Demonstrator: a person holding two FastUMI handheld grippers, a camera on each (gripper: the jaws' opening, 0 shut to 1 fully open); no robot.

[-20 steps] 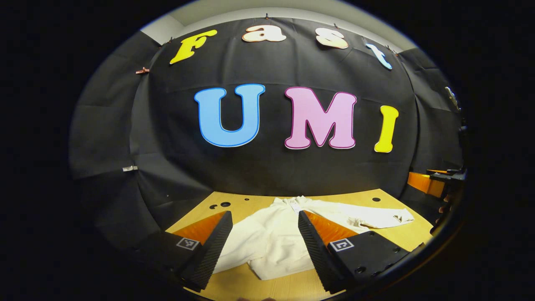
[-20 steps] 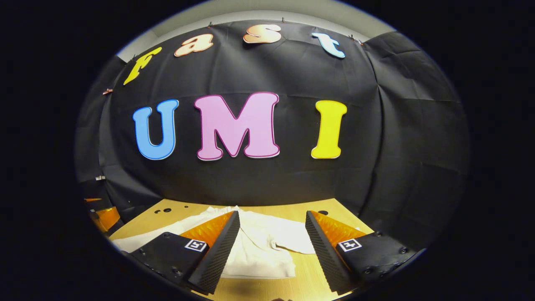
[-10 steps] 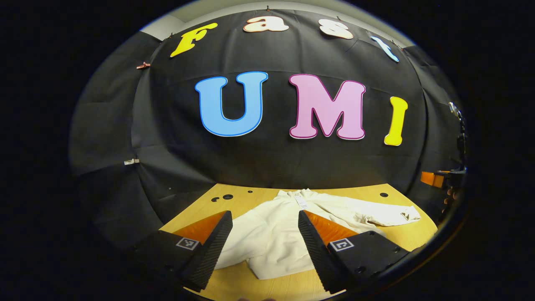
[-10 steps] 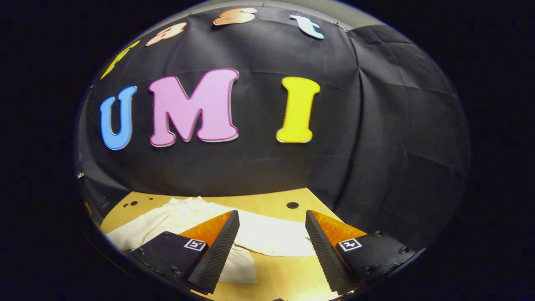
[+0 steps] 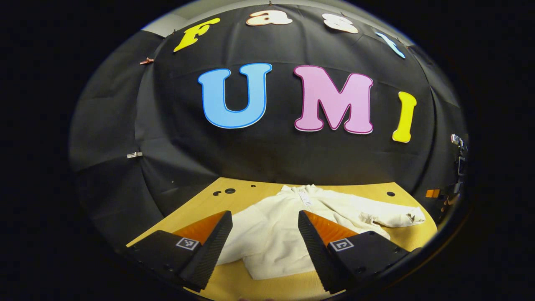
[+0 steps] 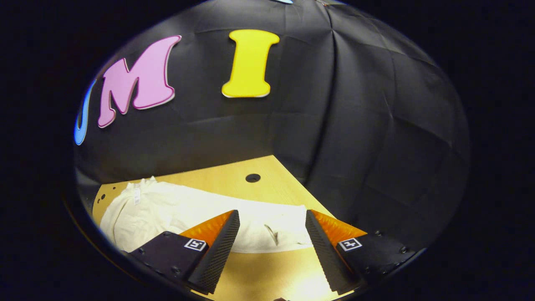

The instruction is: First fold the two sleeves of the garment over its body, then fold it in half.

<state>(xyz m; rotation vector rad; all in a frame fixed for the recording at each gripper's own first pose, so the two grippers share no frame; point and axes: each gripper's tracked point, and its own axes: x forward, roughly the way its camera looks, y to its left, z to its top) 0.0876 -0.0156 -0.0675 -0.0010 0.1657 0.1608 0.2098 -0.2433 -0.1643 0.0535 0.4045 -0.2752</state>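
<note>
A cream long-sleeved garment (image 5: 271, 234) lies flat on the wooden table (image 5: 234, 200), collar toward the back wall. One sleeve (image 5: 388, 216) stretches out to the right in the left gripper view. My left gripper (image 5: 264, 251) is open above the garment's body near its lower hem, holding nothing. In the right gripper view the same garment (image 6: 167, 213) lies to the left, and its outstretched sleeve end (image 6: 276, 232) sits between the fingers of my right gripper (image 6: 271, 253). That gripper is open and hovers just short of the cuff.
The black cloth wall closes the table at the back and on the right. Round holes (image 6: 252, 177) dot the tabletop (image 6: 267, 271) near the far edge. At the far right of the left gripper view, the other gripper and a hand (image 5: 447, 196) show small.
The right gripper has swung to the right and down, so the sleeve end now lies between its fingers. The left gripper has tilted down slightly over the garment's body. Both stay open.
</note>
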